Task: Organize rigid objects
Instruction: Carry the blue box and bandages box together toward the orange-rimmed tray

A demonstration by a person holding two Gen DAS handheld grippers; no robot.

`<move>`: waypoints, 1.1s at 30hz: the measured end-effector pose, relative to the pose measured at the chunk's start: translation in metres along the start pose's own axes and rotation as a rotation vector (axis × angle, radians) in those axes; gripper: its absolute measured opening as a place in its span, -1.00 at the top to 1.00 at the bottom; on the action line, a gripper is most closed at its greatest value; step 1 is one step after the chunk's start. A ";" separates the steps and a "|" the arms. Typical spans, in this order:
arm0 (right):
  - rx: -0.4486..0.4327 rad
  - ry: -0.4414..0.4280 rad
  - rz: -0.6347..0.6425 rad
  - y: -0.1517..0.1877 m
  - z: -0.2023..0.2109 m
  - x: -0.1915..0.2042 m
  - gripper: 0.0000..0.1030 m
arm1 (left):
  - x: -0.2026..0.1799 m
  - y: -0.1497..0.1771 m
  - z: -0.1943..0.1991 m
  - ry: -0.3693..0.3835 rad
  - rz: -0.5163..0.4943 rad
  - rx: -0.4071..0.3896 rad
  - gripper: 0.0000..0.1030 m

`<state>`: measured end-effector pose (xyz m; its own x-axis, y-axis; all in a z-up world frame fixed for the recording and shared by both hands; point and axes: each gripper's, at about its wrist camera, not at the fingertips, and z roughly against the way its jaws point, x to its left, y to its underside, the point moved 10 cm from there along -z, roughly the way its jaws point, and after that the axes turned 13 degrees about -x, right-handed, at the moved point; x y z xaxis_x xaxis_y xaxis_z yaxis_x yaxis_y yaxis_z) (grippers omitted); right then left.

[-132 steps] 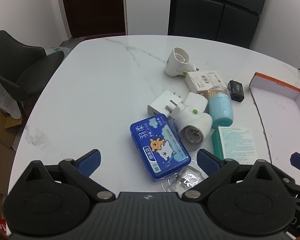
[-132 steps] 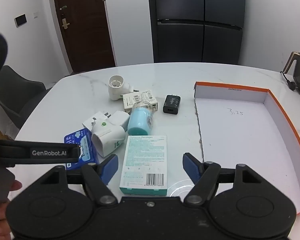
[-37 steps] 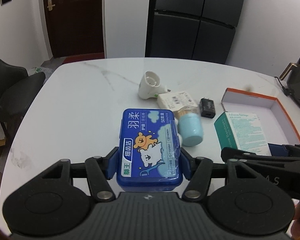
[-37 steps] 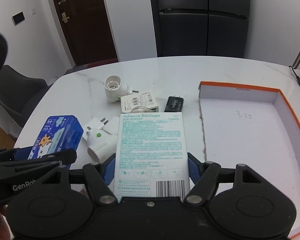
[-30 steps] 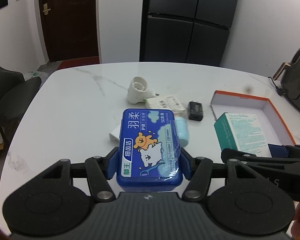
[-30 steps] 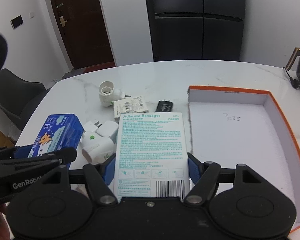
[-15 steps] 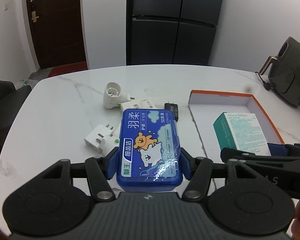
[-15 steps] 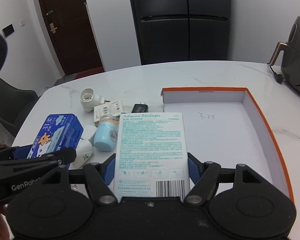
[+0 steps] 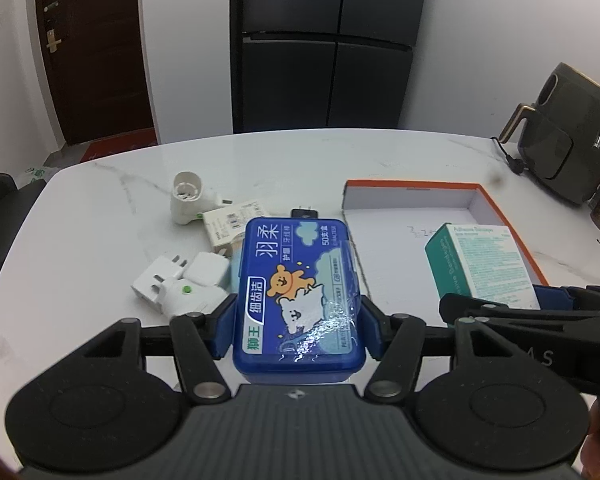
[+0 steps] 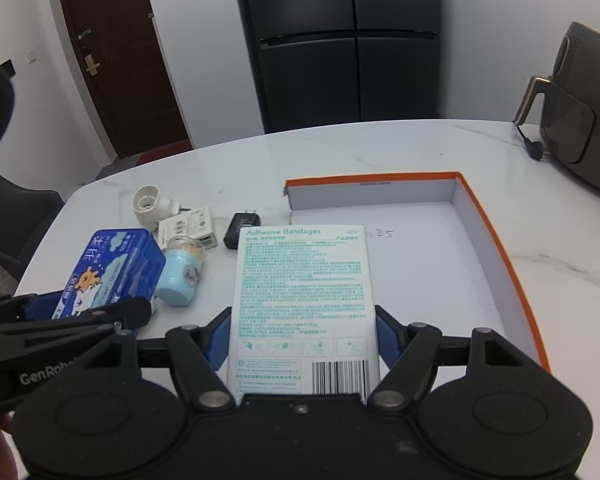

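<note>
White marble-look counter with grey veins, in a room with white walls, a dark wooden door, a tall black refrigerator and a dark chair at the left edge. Dark air fryer parked at the far right of the counter, its cord trailing.

Left claw clenched on a blue plastic box, held above the counter; lid printed with a cartoon bear, Chinese characters and "50". Right claw clenched on a white and teal carton reading "Adhesive Bandages", barcode at the near end, held over the left edge of an open orange-rimmed white tray with handwritten "25" visible inside.

Left on the counter beside the tray: a black charger, a white labelled box, a white cone-shaped plug device, a light blue toothpick jar lying tipped, and white plug adapters. "GenRob" legible on the left claw's body.
</note>
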<state>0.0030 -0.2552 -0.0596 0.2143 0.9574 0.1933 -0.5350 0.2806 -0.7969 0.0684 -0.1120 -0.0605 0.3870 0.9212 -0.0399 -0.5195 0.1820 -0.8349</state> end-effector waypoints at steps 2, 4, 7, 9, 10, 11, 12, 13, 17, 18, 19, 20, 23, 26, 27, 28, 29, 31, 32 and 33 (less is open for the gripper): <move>-0.001 0.004 -0.002 -0.001 0.000 -0.006 -0.63 | -0.006 -0.001 -0.001 0.005 -0.002 -0.001 -0.20; -0.002 0.009 -0.004 -0.003 0.001 -0.013 -0.63 | -0.013 -0.002 -0.002 0.010 -0.004 -0.002 -0.20; -0.005 0.017 -0.008 -0.005 0.002 -0.022 -0.63 | -0.022 -0.002 -0.002 0.017 -0.008 -0.003 -0.20; -0.007 0.020 -0.009 -0.005 0.003 -0.029 -0.63 | -0.028 -0.003 -0.004 0.022 -0.009 -0.002 -0.20; -0.006 0.024 -0.008 -0.005 0.004 -0.032 -0.63 | -0.032 -0.003 -0.004 0.024 -0.010 -0.002 -0.20; -0.006 0.025 -0.010 -0.006 0.004 -0.035 -0.63 | -0.034 -0.003 -0.005 0.026 -0.011 -0.002 -0.20; -0.005 0.025 -0.011 -0.006 0.003 -0.038 -0.63 | -0.036 -0.003 -0.006 0.028 -0.011 0.000 -0.20; -0.005 0.028 -0.011 -0.006 0.003 -0.041 -0.63 | -0.039 -0.003 -0.006 0.030 -0.011 0.002 -0.20; -0.005 0.035 -0.014 -0.008 0.003 -0.054 -0.63 | -0.050 -0.004 -0.009 0.034 -0.016 0.000 -0.20; -0.005 0.035 -0.015 -0.008 0.003 -0.056 -0.63 | -0.052 -0.005 -0.010 0.034 -0.017 -0.001 -0.20; -0.004 0.036 -0.017 -0.009 0.003 -0.059 -0.63 | -0.054 -0.005 -0.010 0.036 -0.018 0.000 -0.20; -0.005 0.037 -0.018 -0.009 0.003 -0.061 -0.63 | -0.056 -0.005 -0.011 0.038 -0.017 0.001 -0.20; -0.004 0.040 -0.019 -0.010 0.002 -0.069 -0.63 | -0.063 -0.005 -0.014 0.042 -0.021 0.002 -0.20; -0.004 0.044 -0.022 -0.012 0.001 -0.076 -0.63 | -0.069 -0.007 -0.017 0.046 -0.022 0.004 -0.20; -0.004 0.045 -0.022 -0.013 0.000 -0.078 -0.63 | -0.071 -0.007 -0.018 0.045 -0.023 0.004 -0.20; -0.004 0.046 -0.022 -0.014 0.000 -0.081 -0.63 | -0.074 -0.008 -0.018 0.046 -0.025 0.003 -0.20; -0.005 0.047 -0.021 -0.014 0.000 -0.082 -0.63 | -0.076 -0.009 -0.019 0.045 -0.026 0.002 -0.20; -0.007 0.046 -0.018 -0.016 -0.001 -0.086 -0.63 | -0.080 -0.011 -0.021 0.047 -0.027 0.000 -0.20; -0.008 0.047 -0.018 -0.018 -0.002 -0.088 -0.63 | -0.082 -0.011 -0.022 0.047 -0.028 0.000 -0.20; -0.009 0.047 -0.017 -0.019 -0.003 -0.090 -0.63 | -0.083 -0.012 -0.023 0.046 -0.030 -0.001 -0.20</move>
<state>-0.0041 -0.3469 -0.0636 0.2615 0.9483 0.1798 -0.5238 0.2959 -0.7988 0.0596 -0.1988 -0.0596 0.4371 0.8985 -0.0403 -0.5067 0.2090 -0.8364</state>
